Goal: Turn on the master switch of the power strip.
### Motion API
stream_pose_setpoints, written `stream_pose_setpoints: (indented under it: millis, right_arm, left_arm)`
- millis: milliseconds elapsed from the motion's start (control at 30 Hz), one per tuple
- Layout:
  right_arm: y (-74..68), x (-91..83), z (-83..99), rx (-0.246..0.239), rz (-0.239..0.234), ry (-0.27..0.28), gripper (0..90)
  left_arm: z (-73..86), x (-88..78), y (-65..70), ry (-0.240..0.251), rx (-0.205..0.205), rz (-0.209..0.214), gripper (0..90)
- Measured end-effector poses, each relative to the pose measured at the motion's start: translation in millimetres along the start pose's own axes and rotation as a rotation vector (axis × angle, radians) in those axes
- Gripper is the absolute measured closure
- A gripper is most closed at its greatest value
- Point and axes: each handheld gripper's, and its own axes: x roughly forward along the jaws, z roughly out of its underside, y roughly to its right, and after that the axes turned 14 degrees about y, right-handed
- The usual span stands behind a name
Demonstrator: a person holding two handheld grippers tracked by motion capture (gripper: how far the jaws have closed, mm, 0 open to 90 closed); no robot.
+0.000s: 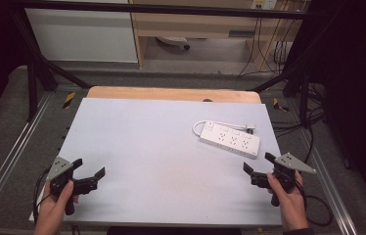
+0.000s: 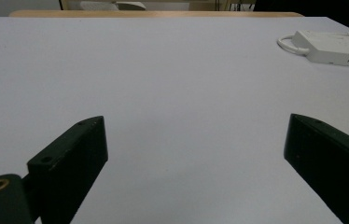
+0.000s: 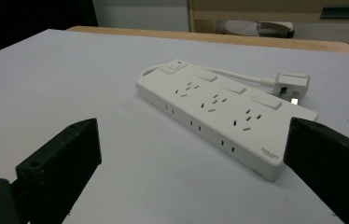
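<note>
Left tongs: wide open, empty, power strip well off.
Right tongs: wide open, empty.
Power strip: just ahead of right tongs, untouched.
Progress: nothing grasped yet; judged at the start.

One camera overhead, one riding each gripper.

The high view looks forward and down on the table; both gripper views skim low across it (the right much nearer), sharing the power strip at its far right.
</note>
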Motion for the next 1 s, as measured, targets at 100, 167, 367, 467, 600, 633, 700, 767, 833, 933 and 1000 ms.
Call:
stream_pose_setpoints:
  millis: [100, 167, 367, 467, 600, 633, 700, 767, 833, 933, 1000]
  right_arm:
    - [-0.3, -0.5, 3.7, 0.004, -0.001, -0.006, 4.4]
    - [-0.5, -0.4, 6.2, 0.0, -0.002, -0.009, 4.3]
    - [-2.4, 1.2, 15.0, -0.001, -0.004, -0.024, 3.9]
    - [-3.1, 3.0, 19.4, -0.004, -0.004, -0.034, 3.7]
    - [-4.9, 8.3, 25.0, -0.005, -0.01, -0.057, 3.8]
    - [-6.1, 10.4, 26.7, -0.007, -0.012, -0.066, 3.7]
    - [-8.7, 15.4, 29.5, -0.013, -0.02, -0.079, 3.7]
    - [-11.7, 20.4, 31.7, -0.023, -0.027, -0.098, 3.6]
    - [-13.1, 25.5, 33.4, -0.027, -0.031, -0.111, 3.6]
    - [-13.7, 33.6, 35.5, -0.042, -0.015, -0.133, 3.9]
    - [-13.7, 38.0, 37.3, -0.055, 0.0, -0.154, 4.0]
  left_arm:
    - [0.0, 0.0, 0.1, 0.0, 0.0, 0.0, 6.2]
    - [0.0, 0.0, 0.0, 0.0, 0.0, 0.0, 6.3]
    - [0.0, -0.1, 0.4, 0.002, -0.003, 0.0, 6.2]
    - [0.1, 0.0, 0.6, 0.002, -0.002, 0.001, 6.3]
    - [0.0, 0.1, 0.8, 0.002, -0.001, 0.001, 6.2]
    - [0.0, 0.2, 0.9, 0.001, -0.001, 0.001, 6.3]
    - [0.1, 0.3, 1.1, 0.001, -0.001, 0.001, 6.3]
    - [0.0, 0.3, 1.2, 0.002, -0.001, 0.002, 6.2]
    - [0.0, 0.4, 1.3, 0.002, 0.0, 0.005, 6.2]
    - [-0.1, 0.4, 1.3, 0.004, 0.0, 0.006, 6.2]
    - [-0.2, 0.4, 1.3, 0.006, -0.001, 0.006, 6.3]
